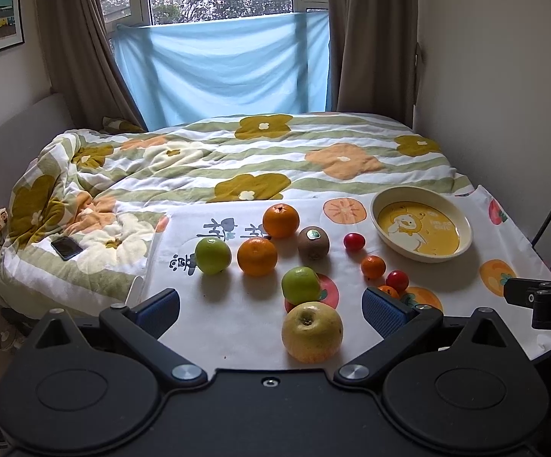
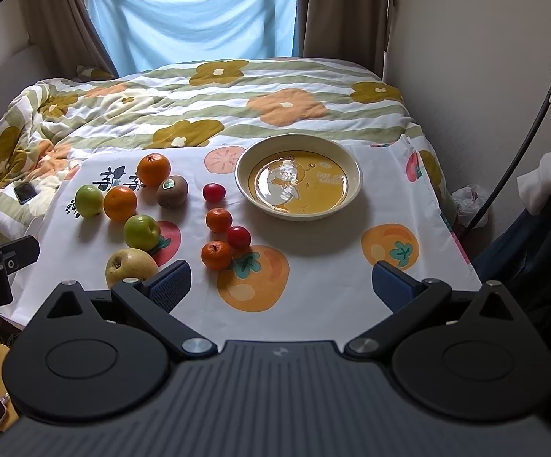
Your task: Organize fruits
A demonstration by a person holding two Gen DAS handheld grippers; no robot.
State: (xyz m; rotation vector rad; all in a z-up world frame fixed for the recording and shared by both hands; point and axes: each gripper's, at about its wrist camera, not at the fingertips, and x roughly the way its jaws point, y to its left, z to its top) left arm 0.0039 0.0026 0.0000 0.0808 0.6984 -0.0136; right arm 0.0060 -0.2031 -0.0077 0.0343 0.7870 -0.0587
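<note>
I see my left gripper [image 1: 271,304] and right gripper [image 2: 281,285] both spread wide, holding nothing. The loose round fruits [image 2: 142,205] lie on the white printed cloth [image 2: 332,285], left of the empty cream-and-yellow ceramic dish [image 2: 351,167].

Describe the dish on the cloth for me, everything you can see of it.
The dish is a shallow round bowl with a cream rim and a yellow inside printed with a cartoon duck; it looks like glazed ceramic, with window glare on its floor. It sits upright and holds no fruit, at the far right of the printed cloth, apart from every fruit. The nearest is a small red tomato to its left. Neither gripper touches it.
</note>
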